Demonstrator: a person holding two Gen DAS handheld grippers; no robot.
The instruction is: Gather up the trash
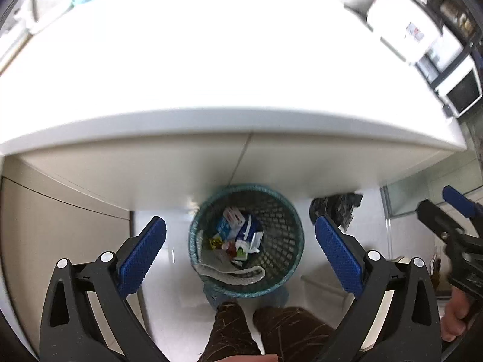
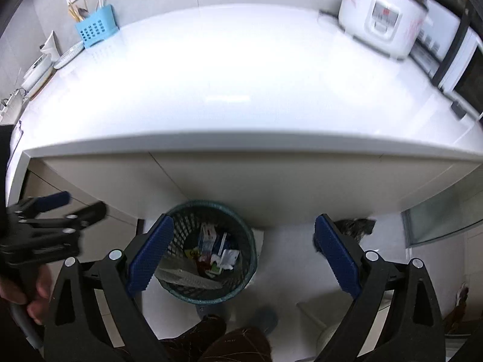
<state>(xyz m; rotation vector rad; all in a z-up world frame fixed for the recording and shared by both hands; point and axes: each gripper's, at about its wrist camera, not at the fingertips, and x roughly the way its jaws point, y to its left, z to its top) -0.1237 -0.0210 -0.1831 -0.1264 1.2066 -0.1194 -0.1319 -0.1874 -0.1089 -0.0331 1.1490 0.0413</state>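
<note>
A round teal mesh waste basket (image 1: 289,211) stands on the floor under the counter edge; it also shows in the right wrist view (image 2: 184,226). It holds cartons, wrappers and crumpled paper (image 1: 238,232) (image 2: 214,250). My left gripper (image 1: 241,250) is open and empty, held above the basket. My right gripper (image 2: 243,250) is open and empty, above the basket's right side. The right gripper also appears at the right of the left wrist view (image 1: 434,208). The left gripper appears at the left of the right wrist view (image 2: 75,203).
A white counter (image 2: 241,90) carries a rice cooker (image 2: 383,15), a blue utensil holder (image 2: 96,30) and a microwave (image 1: 462,90). A black plastic bag (image 1: 338,208) lies on the floor right of the basket. The person's legs (image 1: 256,331) are below the basket.
</note>
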